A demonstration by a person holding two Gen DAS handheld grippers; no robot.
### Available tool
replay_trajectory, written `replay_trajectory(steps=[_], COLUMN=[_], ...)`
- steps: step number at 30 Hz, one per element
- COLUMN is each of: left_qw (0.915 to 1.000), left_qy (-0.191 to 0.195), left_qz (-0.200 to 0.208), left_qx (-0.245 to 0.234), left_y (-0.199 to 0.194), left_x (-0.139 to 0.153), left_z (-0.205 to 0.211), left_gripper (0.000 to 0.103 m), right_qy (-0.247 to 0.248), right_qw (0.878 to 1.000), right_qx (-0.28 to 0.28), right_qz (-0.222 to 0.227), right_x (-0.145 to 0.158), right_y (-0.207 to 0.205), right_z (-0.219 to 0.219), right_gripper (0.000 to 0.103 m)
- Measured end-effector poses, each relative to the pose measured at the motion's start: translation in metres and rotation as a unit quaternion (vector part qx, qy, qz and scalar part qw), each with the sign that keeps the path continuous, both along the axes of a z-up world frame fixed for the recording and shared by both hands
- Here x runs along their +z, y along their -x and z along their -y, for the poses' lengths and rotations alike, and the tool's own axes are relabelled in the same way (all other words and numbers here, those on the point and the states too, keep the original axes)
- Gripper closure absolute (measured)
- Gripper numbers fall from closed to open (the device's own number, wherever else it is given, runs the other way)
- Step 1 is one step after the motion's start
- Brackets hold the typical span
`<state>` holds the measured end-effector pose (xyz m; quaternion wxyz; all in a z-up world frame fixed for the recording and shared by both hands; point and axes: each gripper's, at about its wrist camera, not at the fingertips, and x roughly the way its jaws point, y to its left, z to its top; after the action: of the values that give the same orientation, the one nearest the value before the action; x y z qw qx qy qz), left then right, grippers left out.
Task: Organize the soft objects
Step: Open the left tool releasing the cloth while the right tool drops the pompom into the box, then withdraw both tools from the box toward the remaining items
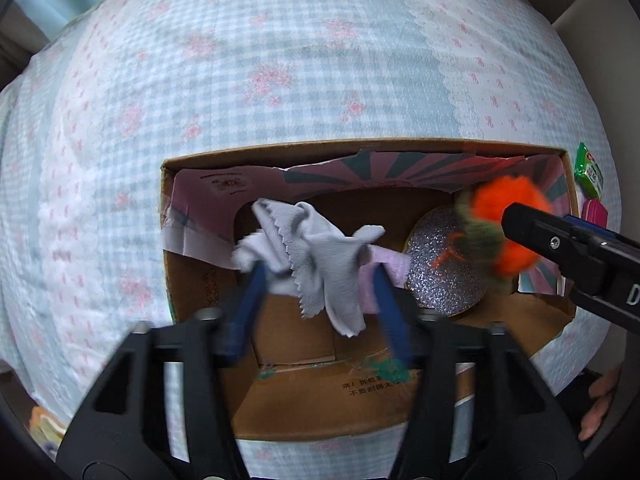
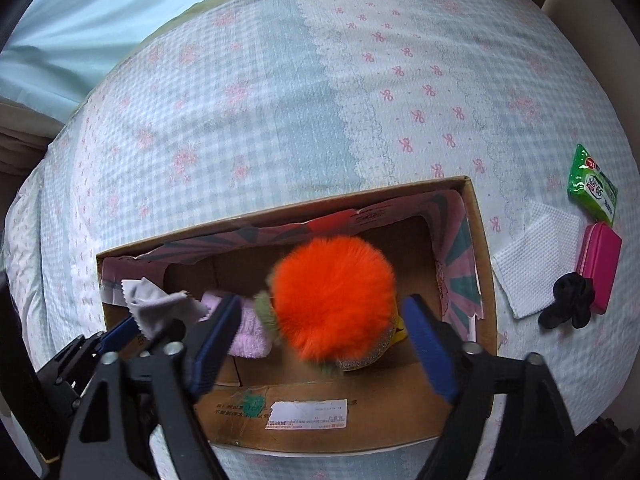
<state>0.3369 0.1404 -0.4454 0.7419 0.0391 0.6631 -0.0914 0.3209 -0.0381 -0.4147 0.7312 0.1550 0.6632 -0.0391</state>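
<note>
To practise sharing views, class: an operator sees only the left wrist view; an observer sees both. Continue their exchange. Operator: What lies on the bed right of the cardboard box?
Observer: Beside the green packet and pink pouch, a white cloth lies flat on the bedspread.
Operator: Anything else there?
Observer: A black bundle lies on that cloth's corner, against the pouch.
Operator: Is the right gripper squeezing the orange pompom?
Observer: No, it is open, a finger each side of the pompom.
</note>
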Motion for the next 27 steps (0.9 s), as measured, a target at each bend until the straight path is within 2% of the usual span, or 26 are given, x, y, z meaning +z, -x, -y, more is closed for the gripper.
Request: replay_trajectory(steps=[1, 4, 7, 14, 20, 27], left_qw=[1.0, 0.9997, 0.9996, 0.9997, 0.9988, 0.9944], left_qy=[-0.005, 0.016, 0.026, 0.019, 0.016, 0.038], left_qz=[0.001, 0.018, 0.011, 0.017, 0.046, 0.098], left_qx=[0.0, 0.002, 0.006, 0.004, 0.002, -0.006], left_y=[0.002, 0.009, 0.011, 0.022, 0.039, 0.074], left_x=[0.0, 0.005, 0.005, 0.02, 0.054, 0.129], left_z=[0.001, 0.001, 0.002, 0.003, -0.003, -0.008], left_gripper=[0.0, 0.0, 0.0, 0.0, 0.0, 0.0], right_qy=[-0.009, -0.027, -0.029, -0.019, -0.01, 0.021], right_qw=[1.0, 0.999, 0.999, 1.0, 0.999, 0.992], right_qx=[-0.007, -0.026, -0.025, -0.015, -0.004, 0.033], right_qz=[-0.002, -0.023, -0.03, -0.004, 0.033, 0.12], right_x=[0.0, -0.006, -0.007, 0.02, 0.069, 0.164], right_y=[0.0, 0.002, 0.006, 0.018, 0.036, 0.091], right_z=[0.003, 0.009, 0.01, 0.005, 0.0, -0.008], right_gripper=[0.004, 0.004, 0.004, 0.004, 0.004, 0.004])
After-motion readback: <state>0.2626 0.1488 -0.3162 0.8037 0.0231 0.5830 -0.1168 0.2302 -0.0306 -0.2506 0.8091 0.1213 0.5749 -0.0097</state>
